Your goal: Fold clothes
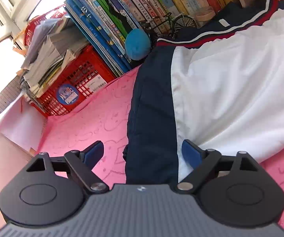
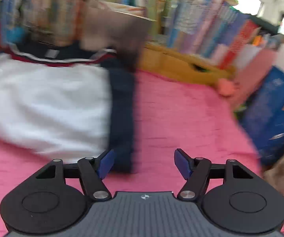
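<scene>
White and navy jacket spread flat on a pink mat, red-and-white trim toward the back, collar nearly touching a row of books. Left gripper low over the jacket's near left corner, jaws wide apart, holding nothing, navy side panel between the blue pads. Right gripper at the opposite navy edge, also wide open and empty, left pad over the cloth, right pad over bare mat; this view heavily blurred. Crowding the mat: a red crate stuffed with papers at left, a blue plush ball and a small model bicycle against the books, a yellow box and a blue book at right.
</scene>
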`<state>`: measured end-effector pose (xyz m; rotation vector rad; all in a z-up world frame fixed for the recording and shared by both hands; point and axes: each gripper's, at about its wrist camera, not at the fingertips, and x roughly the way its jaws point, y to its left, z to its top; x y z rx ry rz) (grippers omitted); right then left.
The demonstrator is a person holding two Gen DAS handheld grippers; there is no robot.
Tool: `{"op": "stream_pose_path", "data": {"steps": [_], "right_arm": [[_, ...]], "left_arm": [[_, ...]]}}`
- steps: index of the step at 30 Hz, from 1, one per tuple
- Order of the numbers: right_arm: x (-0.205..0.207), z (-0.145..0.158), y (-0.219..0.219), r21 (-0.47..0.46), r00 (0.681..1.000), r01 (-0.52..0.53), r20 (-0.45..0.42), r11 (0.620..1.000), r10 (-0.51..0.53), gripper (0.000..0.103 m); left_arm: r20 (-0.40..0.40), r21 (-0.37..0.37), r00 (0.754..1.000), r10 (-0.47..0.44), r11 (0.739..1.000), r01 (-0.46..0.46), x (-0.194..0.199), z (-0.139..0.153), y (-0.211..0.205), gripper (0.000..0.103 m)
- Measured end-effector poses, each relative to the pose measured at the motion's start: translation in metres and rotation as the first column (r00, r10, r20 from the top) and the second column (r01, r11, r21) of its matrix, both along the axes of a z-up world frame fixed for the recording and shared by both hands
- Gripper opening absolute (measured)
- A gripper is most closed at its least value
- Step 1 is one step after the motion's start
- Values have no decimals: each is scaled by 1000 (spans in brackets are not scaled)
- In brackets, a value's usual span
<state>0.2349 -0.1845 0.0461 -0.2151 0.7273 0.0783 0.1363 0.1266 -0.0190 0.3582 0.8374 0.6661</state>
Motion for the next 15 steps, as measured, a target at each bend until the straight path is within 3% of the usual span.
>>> {"op": "stream_pose_path", "data": {"steps": [3,6,7,8,9,11,15], "right_arm": [[2,-1,-6,162,997,48,-59,986,-39,67],[5,-3,-12,317,990,105,-124,943,-68,63],[5,-3,-14,366,986,125,-146,922,-75,52],[6,-4,-16,414,982,145,-169,899,-81,33],[7,-4,-18,459,978,166,-191,872,-86,9],[9,-5,-21,535,969,203,-233,820,-89,8],[15,14,-21,446,977,128,-209,886,-36,6]], "left_arm": [[1,-11,1000,-2,1000,2,2,0,5,89],[4,-16,1000,-11,1000,11,2,0,6,89],[6,-16,1000,-13,1000,13,1,0,6,89],[7,-14,1000,-14,1000,14,1,-1,6,89],[9,-12,1000,-14,1000,14,0,-1,5,89],[9,-4,1000,-15,1000,15,0,-2,4,90],[6,1,1000,-23,1000,23,0,-2,7,94]]}}
